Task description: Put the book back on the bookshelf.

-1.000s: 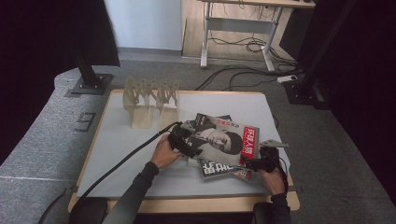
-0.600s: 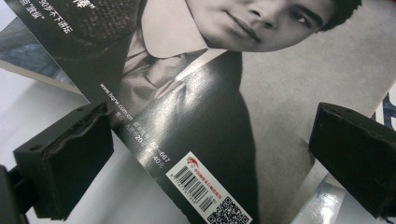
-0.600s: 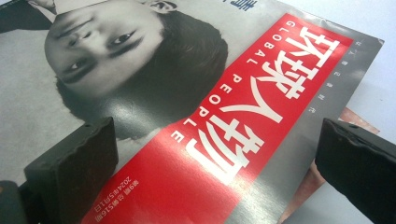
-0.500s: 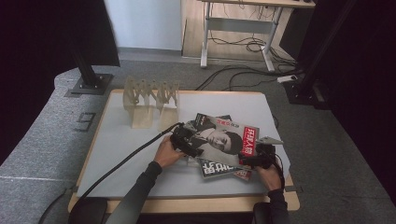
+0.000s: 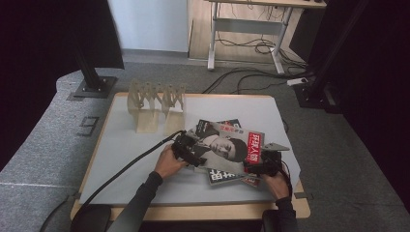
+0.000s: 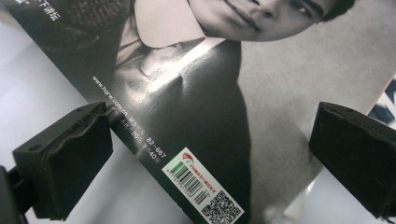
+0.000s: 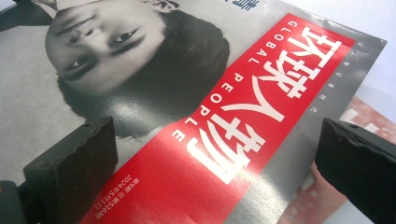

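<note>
Top magazine [image 5: 227, 147] on magazine pile [image 5: 227, 176], wooden rack [image 5: 154, 104] behind-left; table [image 5: 125, 145] beneath

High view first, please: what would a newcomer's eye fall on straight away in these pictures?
Most striking is the top magazine, a grey portrait cover with a red title band, lying on a loose pile near the table's front right. The left gripper and right gripper flank it, jaws open. A pale wooden rack stands at the back left.

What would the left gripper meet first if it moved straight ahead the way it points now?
Most likely the top magazine: the left gripper has its jaws open astride the cover's barcode edge, though depth is hard to judge.
</note>
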